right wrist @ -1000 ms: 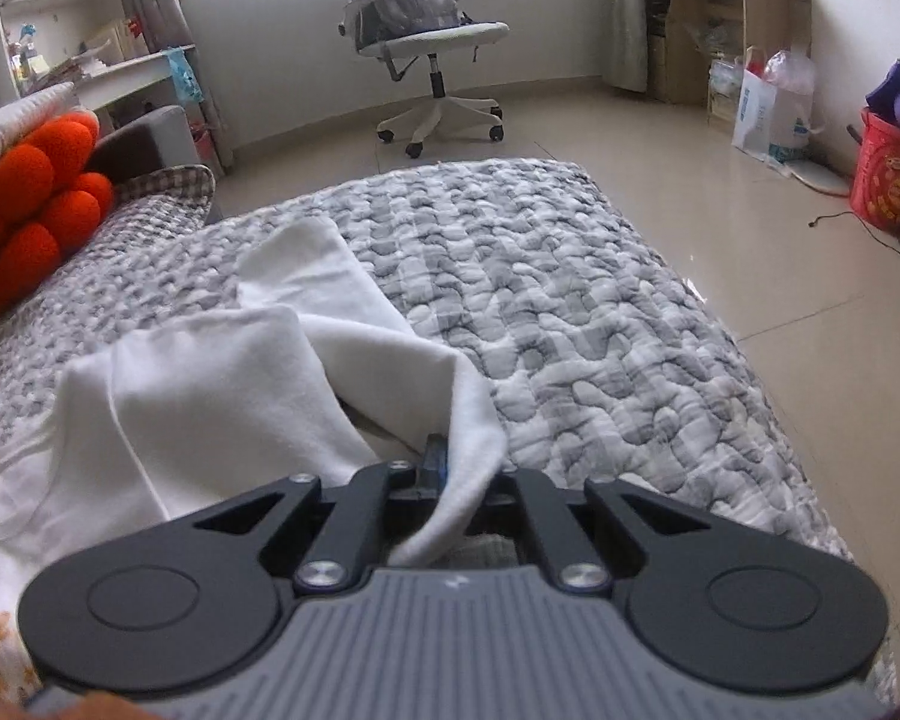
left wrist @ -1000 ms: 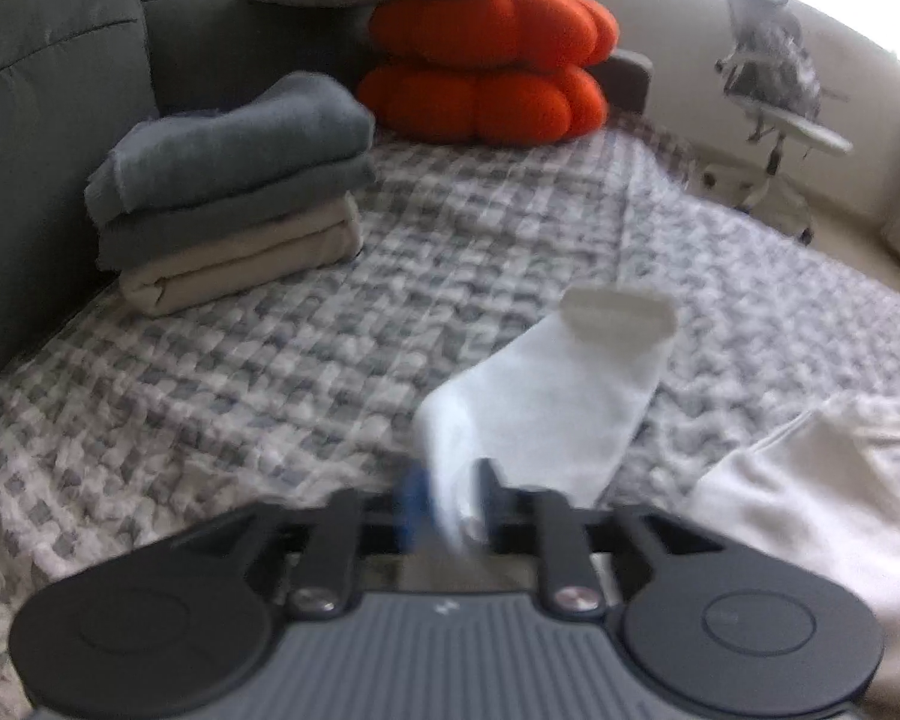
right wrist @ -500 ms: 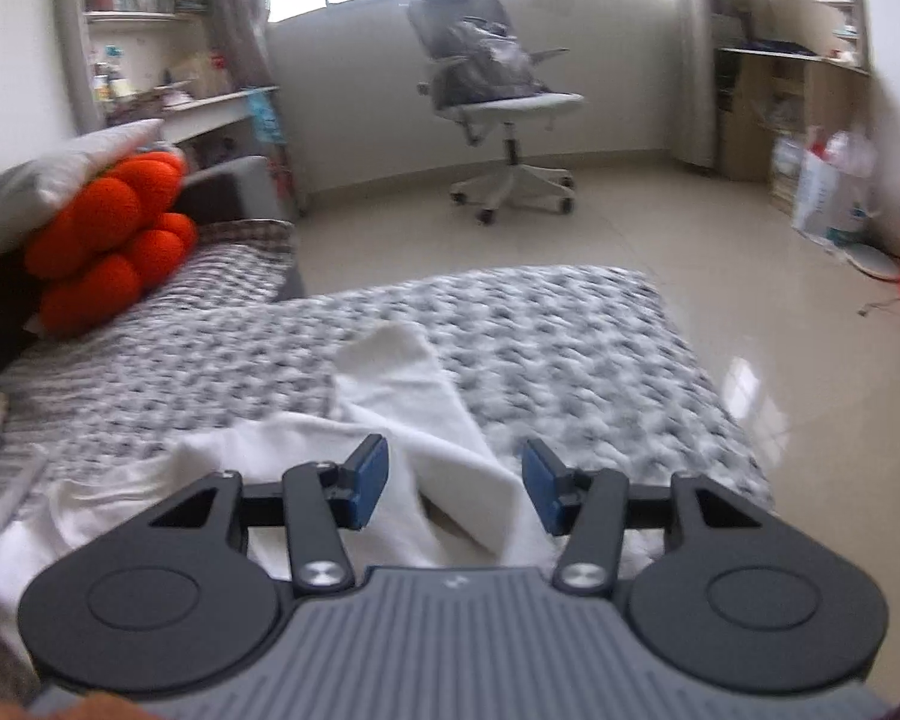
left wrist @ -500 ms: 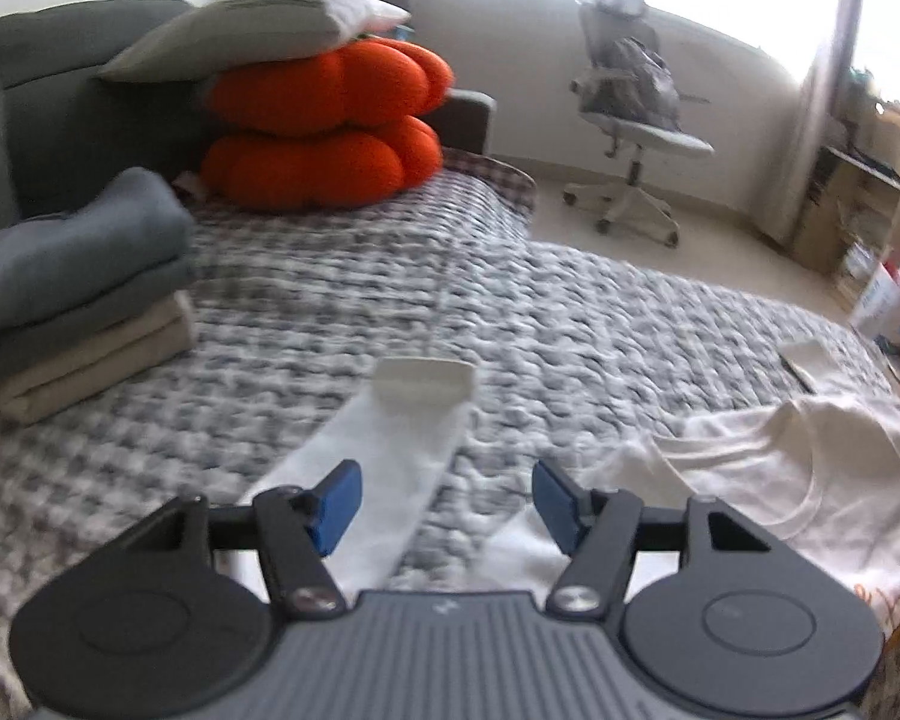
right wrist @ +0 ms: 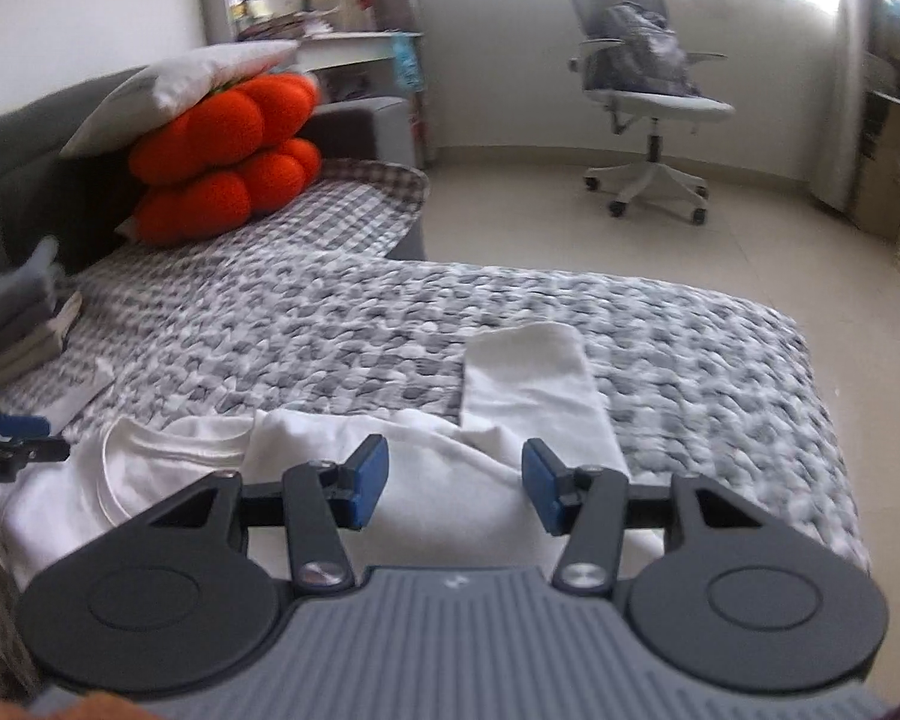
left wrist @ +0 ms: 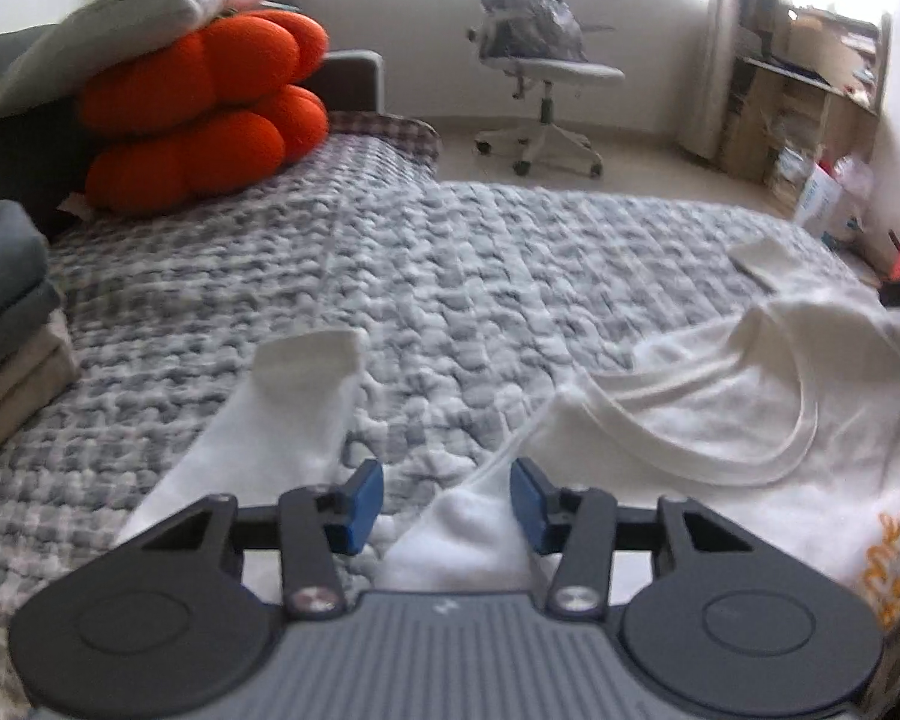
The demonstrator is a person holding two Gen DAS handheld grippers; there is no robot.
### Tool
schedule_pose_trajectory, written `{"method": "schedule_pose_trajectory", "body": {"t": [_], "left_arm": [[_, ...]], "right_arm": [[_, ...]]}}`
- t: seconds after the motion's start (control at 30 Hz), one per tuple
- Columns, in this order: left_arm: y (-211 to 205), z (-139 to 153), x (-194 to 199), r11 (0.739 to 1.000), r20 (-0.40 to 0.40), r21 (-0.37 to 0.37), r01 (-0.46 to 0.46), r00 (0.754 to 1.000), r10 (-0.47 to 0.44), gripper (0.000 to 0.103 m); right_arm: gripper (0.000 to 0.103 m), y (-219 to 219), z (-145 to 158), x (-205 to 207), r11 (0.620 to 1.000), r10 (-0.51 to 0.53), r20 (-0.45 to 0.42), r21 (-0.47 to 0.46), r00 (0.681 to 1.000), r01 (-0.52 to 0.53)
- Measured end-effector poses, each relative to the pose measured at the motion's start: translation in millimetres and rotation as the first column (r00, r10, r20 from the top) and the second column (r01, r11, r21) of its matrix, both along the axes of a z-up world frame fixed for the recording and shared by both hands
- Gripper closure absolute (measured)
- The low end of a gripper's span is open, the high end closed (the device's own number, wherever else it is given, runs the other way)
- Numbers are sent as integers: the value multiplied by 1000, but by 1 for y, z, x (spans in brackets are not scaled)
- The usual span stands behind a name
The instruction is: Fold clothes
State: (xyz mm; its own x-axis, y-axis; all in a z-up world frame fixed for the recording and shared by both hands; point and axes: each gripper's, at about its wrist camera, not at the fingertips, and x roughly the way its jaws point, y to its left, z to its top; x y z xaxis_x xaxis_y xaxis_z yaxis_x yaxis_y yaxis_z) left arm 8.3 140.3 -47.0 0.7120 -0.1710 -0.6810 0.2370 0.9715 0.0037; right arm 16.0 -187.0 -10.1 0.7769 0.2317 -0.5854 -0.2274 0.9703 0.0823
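Observation:
A white T-shirt [left wrist: 720, 408] lies spread on the grey checked quilt [left wrist: 450, 276], collar up. Its left sleeve [left wrist: 288, 402] stretches out flat to the left, and its right sleeve [right wrist: 528, 378] lies flat toward the far side. My left gripper [left wrist: 447, 504] hovers at the left shoulder; its jaws are closing, with a raised fold of the shirt between the pads but not pinched. My right gripper [right wrist: 455, 483] stands open just above the shirt [right wrist: 306, 444] near the right shoulder, holding nothing. The left gripper's tip [right wrist: 6, 438] shows at the right wrist view's left edge.
A stack of folded grey and beige clothes [left wrist: 6, 312] sits at the left by the sofa back. Orange cushions [left wrist: 204, 120] under a pale pillow [left wrist: 126, 18] are behind. The quilt's edge [right wrist: 822, 420] drops to tiled floor, where an office chair [right wrist: 648, 90] stands.
Both grippers were shut on white cloth a second ago and have let go. The sleeves now lie flat, and both grippers have drawn back over the shirt's shoulders.

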Motion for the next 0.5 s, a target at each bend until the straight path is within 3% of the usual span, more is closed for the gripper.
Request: {"method": "schedule_pose_trajectory", "body": {"t": [0.3, 0.5], "left_arm": [[-1, -6, -5, 1000, -37, 0, 24, 999, -24, 59], [-3, -4, -15, 999, -40, 1, 46, 998, -46, 73]], "right_arm": [[51, 15, -13, 22, 995, 60, -15, -76, 998, -61], [61, 22, -18, 20, 985, 114, -43, -127, 993, -118]]}}
